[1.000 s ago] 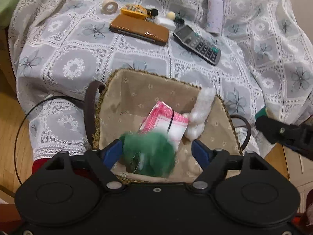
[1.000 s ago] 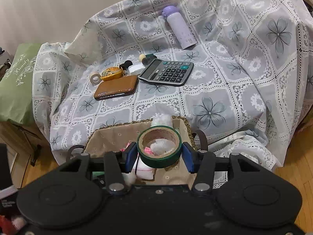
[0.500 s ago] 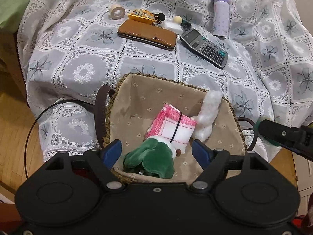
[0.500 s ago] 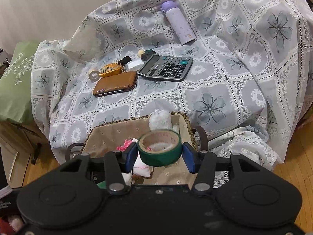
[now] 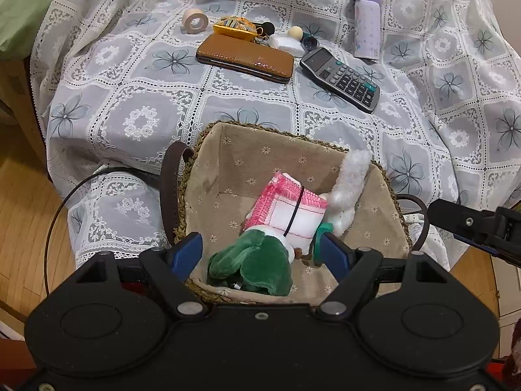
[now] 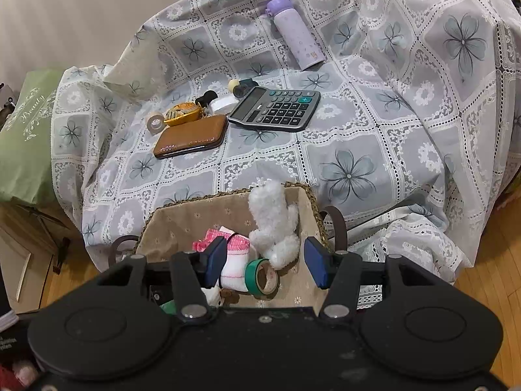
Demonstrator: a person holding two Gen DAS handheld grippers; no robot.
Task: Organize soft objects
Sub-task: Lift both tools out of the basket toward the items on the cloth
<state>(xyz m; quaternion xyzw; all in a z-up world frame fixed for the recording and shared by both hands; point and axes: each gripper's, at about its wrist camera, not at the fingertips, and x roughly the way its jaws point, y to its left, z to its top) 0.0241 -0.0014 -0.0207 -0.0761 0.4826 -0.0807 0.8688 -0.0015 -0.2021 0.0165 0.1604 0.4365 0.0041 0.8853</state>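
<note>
A fabric-lined woven basket sits at the near edge of the lace-covered surface. Inside lie a green plush, a pink-and-white cloth, a white fluffy toy and a green tape roll. My left gripper is open and empty above the green plush. My right gripper is open and empty above the tape roll, which lies in the basket beside the white toy and the cloth.
On the cloth behind the basket lie a brown wallet, a calculator, a lilac bottle, a beige tape roll, a yellow pouch and small items. A green cushion lies left. Wooden floor is below.
My right gripper opened and the green tape roll dropped into the basket. My left gripper let go of the green plush, which now rests in the basket, and drew back slightly.
</note>
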